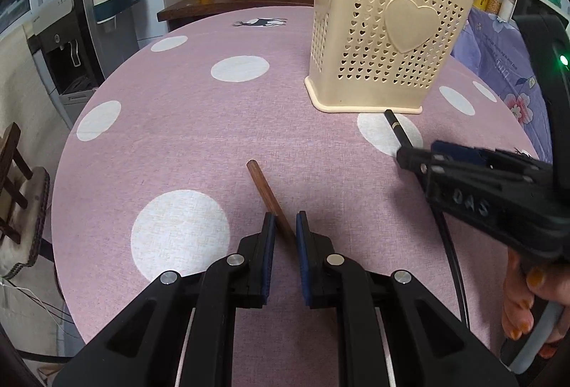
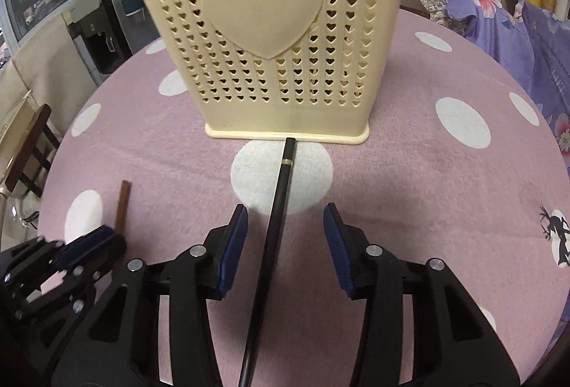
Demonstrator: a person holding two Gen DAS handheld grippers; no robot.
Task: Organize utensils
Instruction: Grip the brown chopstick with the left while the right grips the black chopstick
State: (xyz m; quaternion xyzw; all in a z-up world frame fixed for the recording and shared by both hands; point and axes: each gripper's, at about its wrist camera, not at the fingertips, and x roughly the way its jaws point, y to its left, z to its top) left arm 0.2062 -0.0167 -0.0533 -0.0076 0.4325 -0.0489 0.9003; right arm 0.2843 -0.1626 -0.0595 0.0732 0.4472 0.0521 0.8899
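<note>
A round table is filling both views, covered in a soft, finely woven pink cloth printed with large white dots. Toward its far side a cream plastic utensil holder is standing upright on a flat, flared base; its walls are smooth and pierced with rows of small heart-shaped holes, and a raised solid heart is sitting on the front face. The left gripper, built of matte black plastic arms with silver rivets and ribbed blue pads, is pointing down at the cloth with its jaws parted by a narrow gap around a brown wooden chopstick; whether the pads are touching the stick cannot be told. That chopstick is a slim, rounded rod lying flat on the cloth, well short of the holder. The right gripper is resting with its jaws spread wide, released, on either side of a black chopstick. This stick is glossy and thin, ringed by a fine gold band near its far end, and is lying on the cloth across a white dot, its tip just beside the holder's base.
</note>
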